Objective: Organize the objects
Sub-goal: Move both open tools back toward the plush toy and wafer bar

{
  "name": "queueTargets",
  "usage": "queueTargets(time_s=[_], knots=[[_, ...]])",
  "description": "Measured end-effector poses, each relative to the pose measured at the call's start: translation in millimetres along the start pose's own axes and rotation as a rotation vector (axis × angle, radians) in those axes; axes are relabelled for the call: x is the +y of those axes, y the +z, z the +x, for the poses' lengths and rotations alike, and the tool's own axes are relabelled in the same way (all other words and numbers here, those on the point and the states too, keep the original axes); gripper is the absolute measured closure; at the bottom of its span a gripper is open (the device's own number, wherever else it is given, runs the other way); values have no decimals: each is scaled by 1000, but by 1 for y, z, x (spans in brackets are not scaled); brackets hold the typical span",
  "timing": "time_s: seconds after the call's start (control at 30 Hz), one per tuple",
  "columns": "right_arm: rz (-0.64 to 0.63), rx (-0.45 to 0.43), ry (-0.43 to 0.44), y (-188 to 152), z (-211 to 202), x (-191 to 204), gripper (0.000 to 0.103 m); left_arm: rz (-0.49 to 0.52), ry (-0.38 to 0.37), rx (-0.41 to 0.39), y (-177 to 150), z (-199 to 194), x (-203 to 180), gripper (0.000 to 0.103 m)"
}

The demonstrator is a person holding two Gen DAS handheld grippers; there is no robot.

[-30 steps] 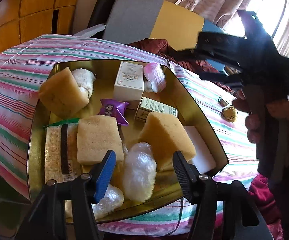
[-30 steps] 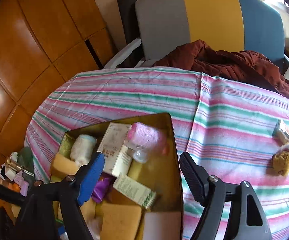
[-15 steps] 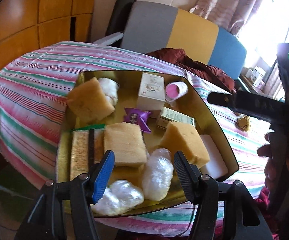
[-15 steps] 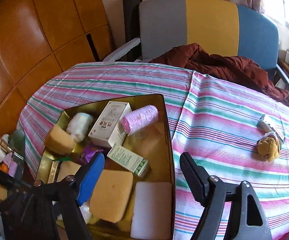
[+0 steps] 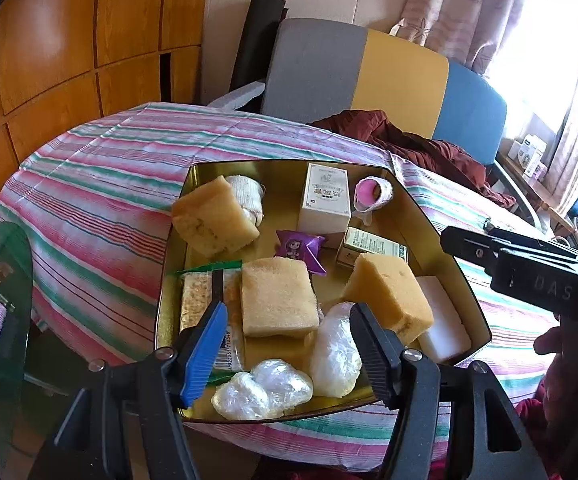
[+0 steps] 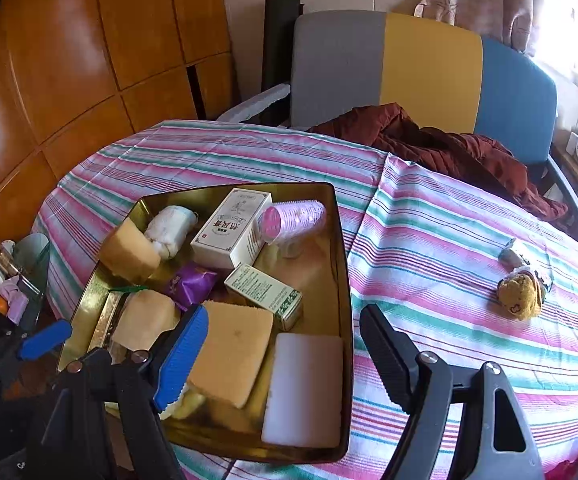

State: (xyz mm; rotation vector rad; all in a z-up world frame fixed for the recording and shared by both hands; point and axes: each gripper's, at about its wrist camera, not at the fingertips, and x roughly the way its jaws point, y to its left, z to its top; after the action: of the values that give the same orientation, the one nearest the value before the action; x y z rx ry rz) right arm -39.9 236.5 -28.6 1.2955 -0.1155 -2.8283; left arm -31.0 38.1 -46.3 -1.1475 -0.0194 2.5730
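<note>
A gold tin tray [image 5: 421, 216] [image 6: 341, 240] sits on the striped tablecloth. It holds several yellow sponges [image 5: 277, 298], a white box [image 5: 325, 198] [image 6: 235, 232], a pink hair roller [image 5: 371, 194] [image 6: 293, 220], a green-white box [image 6: 263, 290], a purple packet [image 5: 299, 248], clear plastic bags [image 5: 335, 350] and a white block [image 6: 305, 388]. My left gripper [image 5: 289, 348] is open and empty above the tray's near end. My right gripper [image 6: 285, 360] is open and empty above the tray's near right corner. A brown plush toy [image 6: 521, 294] and a small wrapped item [image 6: 517, 254] lie on the cloth to the right.
A grey, yellow and blue chair [image 6: 421, 68] with a dark red garment [image 6: 441, 144] stands behind the table. A glass side table with small clutter [image 6: 5, 284] is at the left. Wooden panels [image 5: 69, 40] line the left wall.
Both grippers have pulled back toward me from the tray. The pink roller, which was moving in the tray, now lies still beside the white box. Both grippers stay open.
</note>
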Motion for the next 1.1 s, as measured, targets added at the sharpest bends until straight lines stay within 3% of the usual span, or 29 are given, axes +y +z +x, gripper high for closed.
queueTargets(time_s=[0.6,0.8,1.1], knots=[[78,-3,-46,-13,-12,-42,23,73,8,-8,4,-5,-24,35],[142,19,-90,-21,-13,-78,23,109,-1,-13,9,-7,-37,35],[340,63,-173,-34,-21,-167,23,157,-51,-19,20,-3,-60,34]])
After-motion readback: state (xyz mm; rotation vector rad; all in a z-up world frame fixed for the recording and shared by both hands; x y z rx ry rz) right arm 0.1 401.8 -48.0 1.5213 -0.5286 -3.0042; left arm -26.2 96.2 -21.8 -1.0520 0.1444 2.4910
